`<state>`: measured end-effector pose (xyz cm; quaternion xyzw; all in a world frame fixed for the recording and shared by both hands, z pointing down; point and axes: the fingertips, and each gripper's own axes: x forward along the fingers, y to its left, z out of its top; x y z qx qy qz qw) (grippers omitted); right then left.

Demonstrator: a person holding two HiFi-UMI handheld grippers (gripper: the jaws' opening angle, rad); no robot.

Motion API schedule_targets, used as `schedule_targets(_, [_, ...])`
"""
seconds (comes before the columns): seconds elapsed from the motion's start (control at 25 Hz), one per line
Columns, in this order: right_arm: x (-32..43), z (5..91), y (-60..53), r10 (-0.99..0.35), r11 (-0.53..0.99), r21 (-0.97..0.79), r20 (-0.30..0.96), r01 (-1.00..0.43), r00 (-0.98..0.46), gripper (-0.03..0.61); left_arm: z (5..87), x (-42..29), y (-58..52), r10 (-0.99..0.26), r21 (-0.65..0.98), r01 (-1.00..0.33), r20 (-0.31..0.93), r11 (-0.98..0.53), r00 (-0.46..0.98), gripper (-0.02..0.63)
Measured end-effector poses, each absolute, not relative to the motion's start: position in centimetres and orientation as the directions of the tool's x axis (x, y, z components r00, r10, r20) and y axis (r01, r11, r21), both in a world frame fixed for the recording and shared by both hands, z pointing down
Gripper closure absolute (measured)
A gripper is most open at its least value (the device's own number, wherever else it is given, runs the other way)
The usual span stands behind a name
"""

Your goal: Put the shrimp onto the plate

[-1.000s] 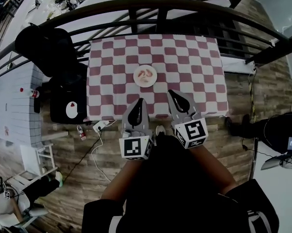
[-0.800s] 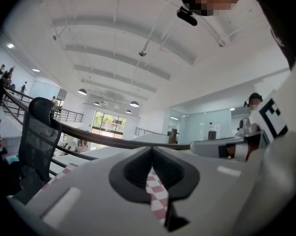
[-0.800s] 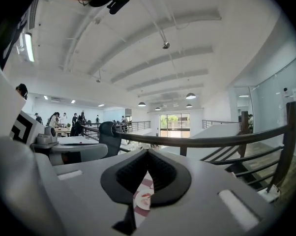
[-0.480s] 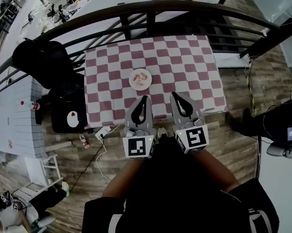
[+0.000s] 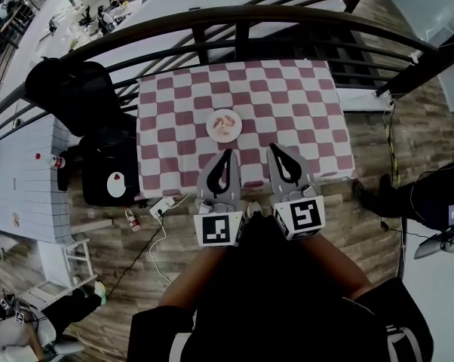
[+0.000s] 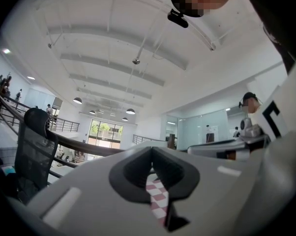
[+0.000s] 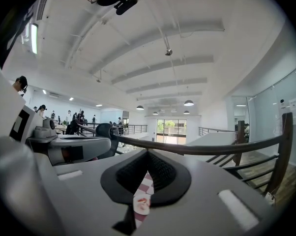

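Head view: shrimp (image 5: 225, 122) on plate (image 5: 212, 130), axis too small to tell; L gripper (image 5: 227, 154) & R gripper (image 5: 274, 148) fingers pressed together.

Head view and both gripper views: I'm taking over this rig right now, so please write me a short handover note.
Left gripper: shut, empty, held above the table's near edge.
Right gripper: shut, empty, beside the left one.
Things: the small round white plate sits mid-table on the red-and-white checked cloth, and the pink shrimp lie on it.
Done: the shrimp appear to be on the plate. I see none elsewhere on the cloth.
Left: probably nothing. The shrimp are too small to count, so check closer.
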<state>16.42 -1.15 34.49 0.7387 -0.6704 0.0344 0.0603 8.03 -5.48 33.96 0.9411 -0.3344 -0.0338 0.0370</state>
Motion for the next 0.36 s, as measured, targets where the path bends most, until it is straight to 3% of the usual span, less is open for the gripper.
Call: schedule_targets(0.36, [16.04,34.44,-0.94,-0.986,-0.095,0.044,0.133,-0.995,0.1,0.581,34.65,7.54,-5.21,-0.638,0.096,-0.635,0.001,-0.766,0.77,0.604])
